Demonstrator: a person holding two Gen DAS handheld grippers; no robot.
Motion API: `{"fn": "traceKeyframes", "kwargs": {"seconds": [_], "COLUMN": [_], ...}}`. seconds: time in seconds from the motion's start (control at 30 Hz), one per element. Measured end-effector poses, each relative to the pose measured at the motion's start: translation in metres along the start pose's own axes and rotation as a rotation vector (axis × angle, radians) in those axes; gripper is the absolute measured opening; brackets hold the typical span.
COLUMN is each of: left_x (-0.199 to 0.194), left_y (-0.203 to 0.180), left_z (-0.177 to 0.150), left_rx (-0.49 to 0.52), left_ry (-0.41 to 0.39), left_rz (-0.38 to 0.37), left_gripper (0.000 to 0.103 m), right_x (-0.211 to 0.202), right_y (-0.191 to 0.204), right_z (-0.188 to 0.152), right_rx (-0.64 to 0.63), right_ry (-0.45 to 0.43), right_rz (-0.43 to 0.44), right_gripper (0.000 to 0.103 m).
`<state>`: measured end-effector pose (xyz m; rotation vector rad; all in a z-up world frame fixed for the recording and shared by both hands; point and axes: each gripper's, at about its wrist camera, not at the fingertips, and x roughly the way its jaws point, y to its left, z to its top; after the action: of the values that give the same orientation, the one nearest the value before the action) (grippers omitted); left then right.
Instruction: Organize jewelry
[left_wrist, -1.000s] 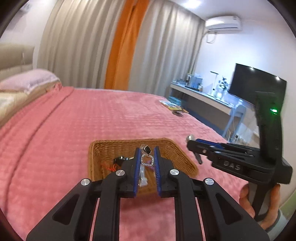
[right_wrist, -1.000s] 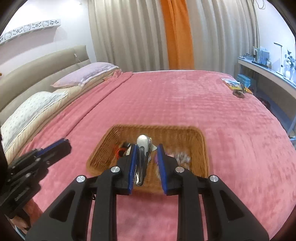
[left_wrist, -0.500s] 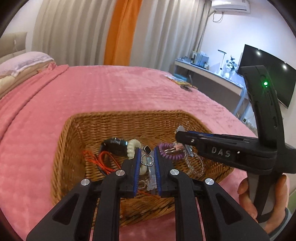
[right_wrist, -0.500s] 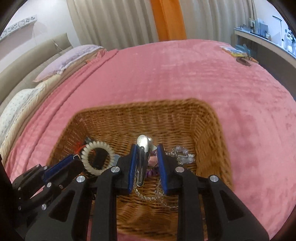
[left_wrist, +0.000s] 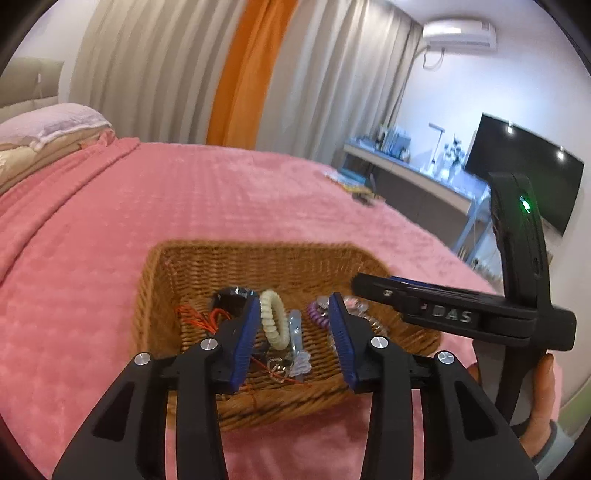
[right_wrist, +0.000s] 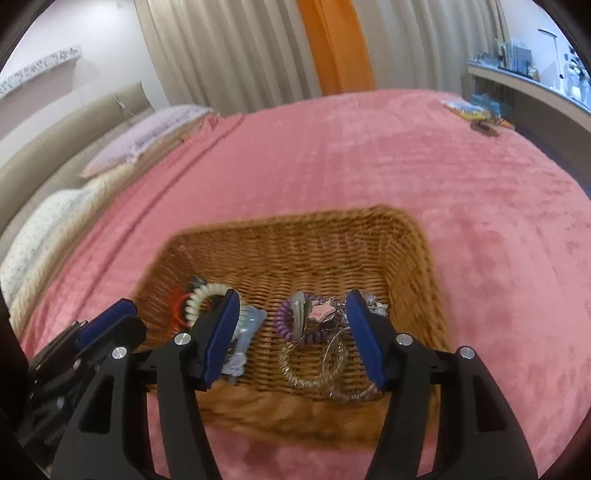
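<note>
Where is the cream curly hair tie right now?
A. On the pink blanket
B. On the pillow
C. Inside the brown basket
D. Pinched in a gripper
C: the cream curly hair tie lies inside the woven basket, among the other trinkets, and no pads press on it.

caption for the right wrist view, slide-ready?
Right gripper opening over a wicker basket of jewelry on a pink bed.

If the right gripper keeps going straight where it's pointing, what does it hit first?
Most likely the silver hair clip lying on the purple coil tie in the basket. The opening right gripper holds nothing; depth is unclear.
</note>
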<state>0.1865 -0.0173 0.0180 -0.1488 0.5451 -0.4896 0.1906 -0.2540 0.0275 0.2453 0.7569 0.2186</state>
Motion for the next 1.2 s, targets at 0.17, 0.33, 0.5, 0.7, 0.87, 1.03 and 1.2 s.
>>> {"fn": "traceKeyframes", "kwargs": {"seconds": [0.17, 0.33, 0.5, 0.7, 0.87, 1.03, 1.2], "left_x": [-0.056, -0.118, -0.154, -0.168, -0.175, -0.171, -0.167], "left_y": [-0.014, -0.04, -0.056, -0.055, -0.042, -0.042, -0.041], "left_z": [0.003, -0.017, -0.047, -0.085, -0.108, -0.113, -0.118], "left_rx": [-0.005, 0.03, 0.071, 0.068, 0.035, 0.057, 0.064], "left_ry": [-0.104, -0.211, -0.265, -0.284, -0.325, -0.327, -0.322], "left_rz": [0.008, 0.082, 0.195, 0.31, 0.376, 0.4, 0.407], "left_gripper": [0.057, 0.076, 0.093, 0.095, 0.095, 0.095, 0.095], "right_x": [-0.062, -0.118, -0.151, -0.166, -0.154, -0.143, -0.144], "right_y": [0.015, 0.034, 0.051, 0.061, 0.053, 0.045, 0.044], "right_z": [-0.009, -0.042, -0.089, -0.132, -0.15, -0.167, -0.173], "right_rx": [-0.057, -0.13, -0.195, -0.21, -0.167, -0.154, -0.162], "right_ry": [-0.11, -0.209, -0.31, -0.397, -0.366, -0.353, -0.379], "right_rz": [-0.026, -0.07, -0.148, -0.18, -0.159, -0.189, -0.209], "right_gripper": [0.057, 0.061, 0.069, 0.077, 0.079, 0.079, 0.079]}}
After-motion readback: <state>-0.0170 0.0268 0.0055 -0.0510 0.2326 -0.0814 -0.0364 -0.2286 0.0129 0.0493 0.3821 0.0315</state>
